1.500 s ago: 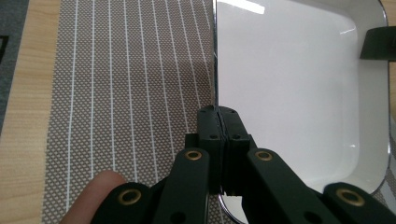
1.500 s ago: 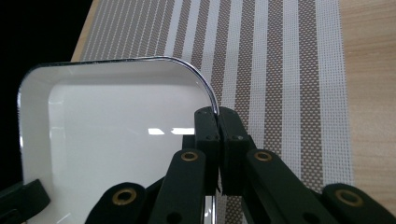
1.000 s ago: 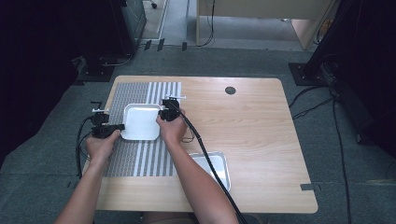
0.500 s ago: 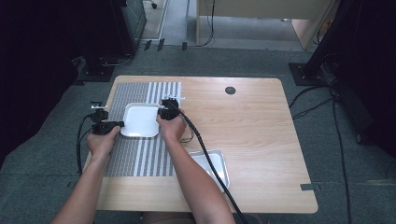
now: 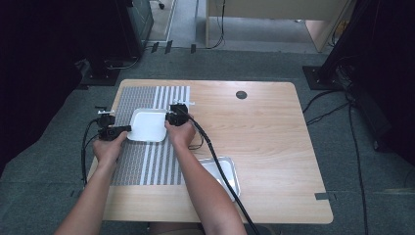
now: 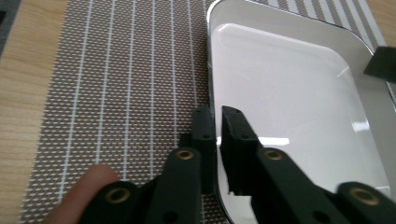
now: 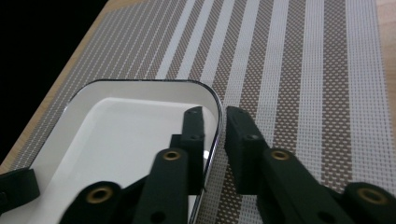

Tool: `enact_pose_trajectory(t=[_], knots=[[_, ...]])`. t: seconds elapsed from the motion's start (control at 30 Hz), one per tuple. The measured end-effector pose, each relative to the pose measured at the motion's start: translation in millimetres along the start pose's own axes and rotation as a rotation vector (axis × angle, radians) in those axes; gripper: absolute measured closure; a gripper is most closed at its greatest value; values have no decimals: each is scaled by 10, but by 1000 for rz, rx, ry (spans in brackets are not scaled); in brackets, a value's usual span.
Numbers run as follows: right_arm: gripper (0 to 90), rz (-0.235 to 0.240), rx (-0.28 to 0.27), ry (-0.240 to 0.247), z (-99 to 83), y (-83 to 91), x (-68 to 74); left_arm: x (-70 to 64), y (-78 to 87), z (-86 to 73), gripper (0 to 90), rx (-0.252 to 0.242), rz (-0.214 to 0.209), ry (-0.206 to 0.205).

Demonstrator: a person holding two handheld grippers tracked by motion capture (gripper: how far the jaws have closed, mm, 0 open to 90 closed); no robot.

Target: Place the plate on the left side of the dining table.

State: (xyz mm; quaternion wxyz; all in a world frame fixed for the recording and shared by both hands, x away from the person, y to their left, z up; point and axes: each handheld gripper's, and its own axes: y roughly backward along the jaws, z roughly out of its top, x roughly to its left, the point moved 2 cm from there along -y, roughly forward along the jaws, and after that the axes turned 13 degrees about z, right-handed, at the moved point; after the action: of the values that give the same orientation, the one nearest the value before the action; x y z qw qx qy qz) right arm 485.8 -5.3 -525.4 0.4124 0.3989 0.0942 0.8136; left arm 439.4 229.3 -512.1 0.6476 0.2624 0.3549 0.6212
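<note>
Sitting flat on the striped placemat point(image 5: 147, 156), the white tray point(image 5: 148, 125) is empty and has rounded corners and a thin dark edge. It lies near the far left part of the wooden table point(image 5: 274, 147), with its long way going from left to right across the mat.

The left gripper point(image 6: 215, 122) is at the tray's left rim. One jaw is outside on the mat side and the other is inside over the white part, and the rim runs up the thin gap between them. The jaws look squeezed onto that rim, or very close to it.

The right gripper point(image 7: 215, 122) is at the tray's right rim. Its jaws also stand one on each side of the rim, one over the white part and one over the mat. The gap here is a bit wider, so I cannot tell if it is pinching the rim yet.

So the tray lies right between the two grippers, one at each short end, and both are just as near to it. From the high view, the left gripper point(image 5: 120, 130) and the right gripper point(image 5: 169, 117) face each other across the tray.

I think the tray is about to be lifted with both hands, and both ends should rise together to keep it level.

A second tray, a shiny metal one point(image 5: 230, 171), lies nearer the person, partly hidden under the right forearm.
</note>
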Motion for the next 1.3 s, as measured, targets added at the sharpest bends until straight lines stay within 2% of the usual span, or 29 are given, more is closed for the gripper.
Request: enact_pose_trajectory(t=[0.07,0.2,0.3,0.37,0.53,0.67,0.87,0.93,1.0,1.1,1.2,1.23,1.3], knots=[[703,1,-7,16,18,20,-4,-3,17,-10,777,-8,2,-12],[651,14,-20,33,60,73,0,24,79,-15,704,-30,-15,19],[640,40,-40,41,97,135,33,13,135,-26,695,-37,-28,7],[636,53,-46,53,119,183,62,-1,138,-44,696,-18,-27,-6],[631,84,-67,53,157,336,98,-21,104,-96,703,18,-21,4],[613,78,-72,79,166,492,91,-28,116,-115,703,21,-20,2],[599,76,-71,69,155,622,38,-41,105,-144,690,30,-14,11],[592,48,-78,84,156,711,-24,-43,121,-146,644,21,-16,19],[593,46,-86,89,165,771,-58,-51,150,-147,621,7,-15,20],[580,81,-104,57,171,875,-127,-55,208,-146,547,-25,13,28],[588,116,-118,80,175,961,-167,-50,265,-157,475,-42,9,48],[562,119,-121,101,175,991,-176,-56,286,-161,450,-47,7,53],[460,97,-99,118,169,1045,-199,-81,332,-173,391,-56,6,47]])
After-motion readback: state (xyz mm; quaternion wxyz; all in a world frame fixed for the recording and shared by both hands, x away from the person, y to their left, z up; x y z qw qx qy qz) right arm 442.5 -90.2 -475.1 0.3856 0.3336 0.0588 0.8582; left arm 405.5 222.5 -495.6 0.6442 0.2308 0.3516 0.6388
